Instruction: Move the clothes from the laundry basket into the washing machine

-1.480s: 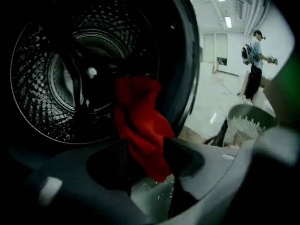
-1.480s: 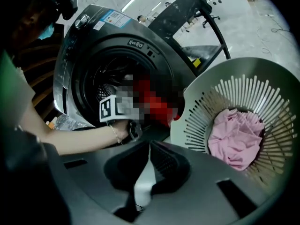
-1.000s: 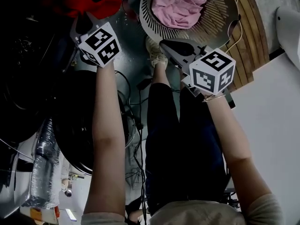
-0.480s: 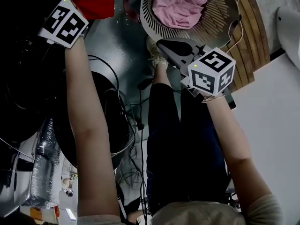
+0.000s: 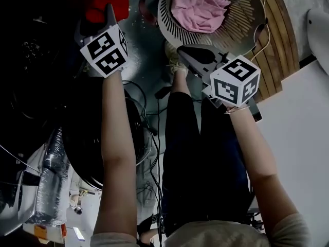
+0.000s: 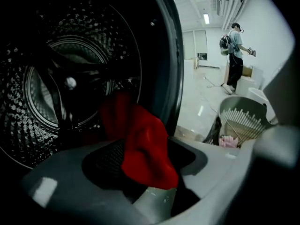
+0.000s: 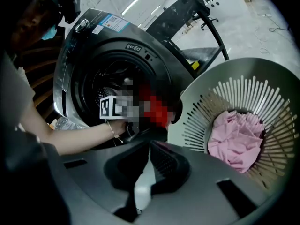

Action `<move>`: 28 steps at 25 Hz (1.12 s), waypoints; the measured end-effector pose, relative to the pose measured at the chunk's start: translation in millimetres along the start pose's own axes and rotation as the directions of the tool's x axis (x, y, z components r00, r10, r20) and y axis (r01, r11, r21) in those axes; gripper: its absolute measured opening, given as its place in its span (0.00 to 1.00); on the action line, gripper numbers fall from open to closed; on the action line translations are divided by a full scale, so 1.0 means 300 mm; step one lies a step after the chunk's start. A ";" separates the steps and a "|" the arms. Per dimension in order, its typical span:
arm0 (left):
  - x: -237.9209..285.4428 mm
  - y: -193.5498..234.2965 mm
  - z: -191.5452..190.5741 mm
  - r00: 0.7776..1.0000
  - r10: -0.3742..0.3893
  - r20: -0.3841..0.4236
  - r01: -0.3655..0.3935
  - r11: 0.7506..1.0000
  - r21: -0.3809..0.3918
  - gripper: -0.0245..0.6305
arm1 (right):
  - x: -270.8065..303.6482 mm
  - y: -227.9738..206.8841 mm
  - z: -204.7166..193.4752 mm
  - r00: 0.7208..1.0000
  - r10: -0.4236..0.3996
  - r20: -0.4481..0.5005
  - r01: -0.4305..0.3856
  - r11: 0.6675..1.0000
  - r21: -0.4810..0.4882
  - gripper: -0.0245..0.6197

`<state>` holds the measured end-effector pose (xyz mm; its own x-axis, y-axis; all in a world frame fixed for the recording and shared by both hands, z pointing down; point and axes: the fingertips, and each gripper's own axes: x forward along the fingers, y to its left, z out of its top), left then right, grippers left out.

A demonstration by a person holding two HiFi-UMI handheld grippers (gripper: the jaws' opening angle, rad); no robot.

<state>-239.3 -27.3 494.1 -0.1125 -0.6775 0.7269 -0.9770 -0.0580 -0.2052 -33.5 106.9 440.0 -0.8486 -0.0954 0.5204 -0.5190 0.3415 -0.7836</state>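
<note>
The left gripper (image 5: pixel 105 15) is reaching up to the mouth of the washing machine (image 7: pixel 89 60), and its jaws have just been opening. They are standing spread now, with the red garment (image 6: pixel 143 149) hanging loose between them, right in front of the open drum (image 6: pixel 47 102), no longer pinched. The right gripper (image 7: pixel 146 156) is hovering just short of the laundry basket (image 5: pixel 249 19), its jaws pressed together with nothing in them. The basket is sitting just beside the machine, and a crumpled pink garment (image 5: pixel 198 6) is lying inside it. Another person (image 6: pixel 234 55) is standing far off across the room
</note>
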 end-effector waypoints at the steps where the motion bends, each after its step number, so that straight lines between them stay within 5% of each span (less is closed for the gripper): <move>1: 0.013 -0.024 -0.041 0.999 -0.018 -0.040 0.019 1.000 0.021 0.45 | 0.000 -0.005 0.005 1.000 -0.003 0.004 0.003 1.000 0.002 0.07; 6: 0.092 -0.008 -0.134 0.989 0.057 -0.138 -0.044 0.995 0.092 0.43 | 0.012 -0.038 0.018 1.000 -0.026 0.010 0.026 1.000 -0.011 0.07; 8: 0.096 0.010 -0.123 0.986 0.055 -0.156 -0.038 0.993 0.111 0.26 | 0.009 -0.051 0.019 0.999 -0.044 0.018 0.044 0.999 -0.015 0.07; 12: 0.045 0.020 -0.042 0.999 0.030 -0.023 -0.029 0.999 0.012 0.08 | -0.001 -0.071 0.021 0.997 -0.064 0.046 0.064 0.998 0.018 0.07; 15: 0.023 0.083 0.024 0.993 0.107 0.056 -0.107 0.994 -0.017 0.08 | -0.004 -0.075 0.026 0.995 -0.078 0.060 0.076 0.997 0.026 0.07; 19: 0.102 0.197 0.091 0.977 0.202 0.074 -0.206 0.978 0.040 0.08 | -0.002 -0.073 0.042 0.994 -0.074 0.079 0.072 0.997 0.031 0.07; 23: 0.136 0.372 0.244 0.920 0.364 0.148 -0.372 0.928 0.030 0.08 | 0.013 -0.086 0.057 0.993 -0.071 0.094 0.068 0.997 0.035 0.07; 26: 0.154 0.427 0.277 0.908 0.394 0.140 -0.403 0.914 0.041 0.08 | 0.018 -0.086 0.051 0.993 -0.067 0.092 0.063 0.997 0.043 0.07; 28: 0.164 0.418 0.267 0.921 0.371 0.122 -0.375 0.927 0.014 0.16 | 0.017 -0.089 0.049 0.993 -0.069 0.091 0.065 0.997 0.043 0.07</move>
<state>-352.7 -126.6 451.5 -0.4438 -0.7349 0.5129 -0.8608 0.1904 -0.4720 -25.4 83.7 458.6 -0.8167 -0.2037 0.5399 -0.5771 0.2940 -0.7619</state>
